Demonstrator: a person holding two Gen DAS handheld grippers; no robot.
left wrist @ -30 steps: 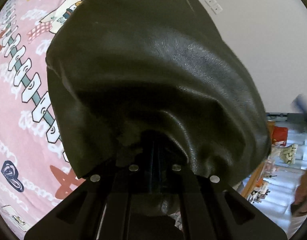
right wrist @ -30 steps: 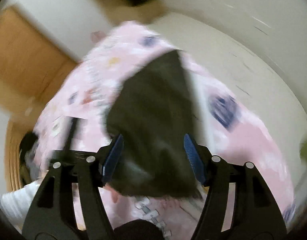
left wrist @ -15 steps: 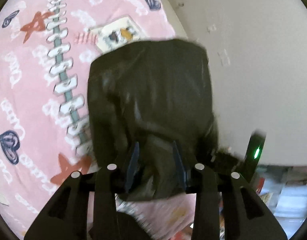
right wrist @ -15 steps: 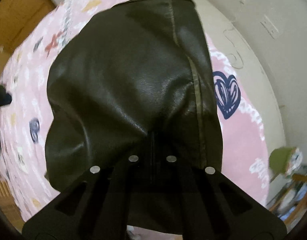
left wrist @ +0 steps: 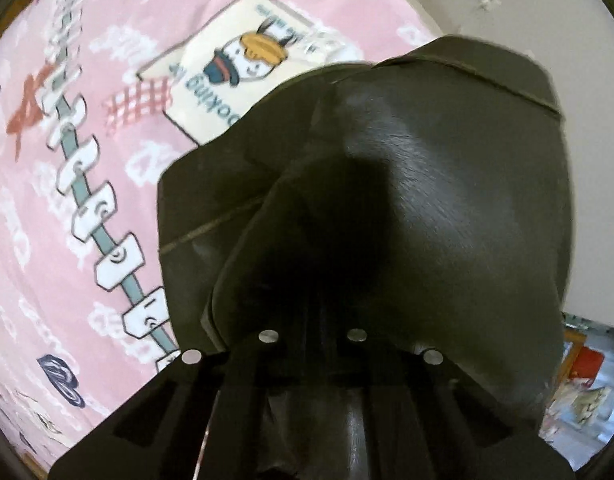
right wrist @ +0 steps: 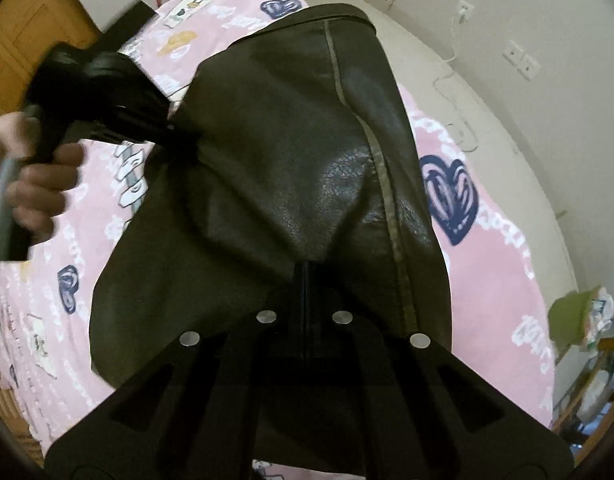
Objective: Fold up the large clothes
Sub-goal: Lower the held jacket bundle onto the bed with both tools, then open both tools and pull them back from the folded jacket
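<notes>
A black leather garment [left wrist: 447, 184] with a pale seam lies partly lifted over a pink printed bedsheet [left wrist: 47, 240]. In the left wrist view my left gripper [left wrist: 313, 312] is buried under a fold of the leather, its jaws closing tight on it. The right wrist view shows the same garment [right wrist: 291, 160] draped forward from my right gripper [right wrist: 307, 276], whose fingers meet in a thin line, shut on the leather. At the garment's left edge in that view, the left gripper [right wrist: 181, 136] pinches the leather, carried by a hand [right wrist: 39, 184].
The bedsheet [right wrist: 487, 280] ends at a bare mattress edge [right wrist: 487, 92] along a white wall with sockets [right wrist: 521, 60]. A wooden wardrobe [right wrist: 23, 24] stands at the upper left. A green item [right wrist: 575, 316] and shelf clutter [left wrist: 587, 392] lie off the bed's right side.
The left gripper let go, moved across over the garment with jaws open, and has shut on the leather again. The right gripper came down open and shut on the garment, then stayed put.
</notes>
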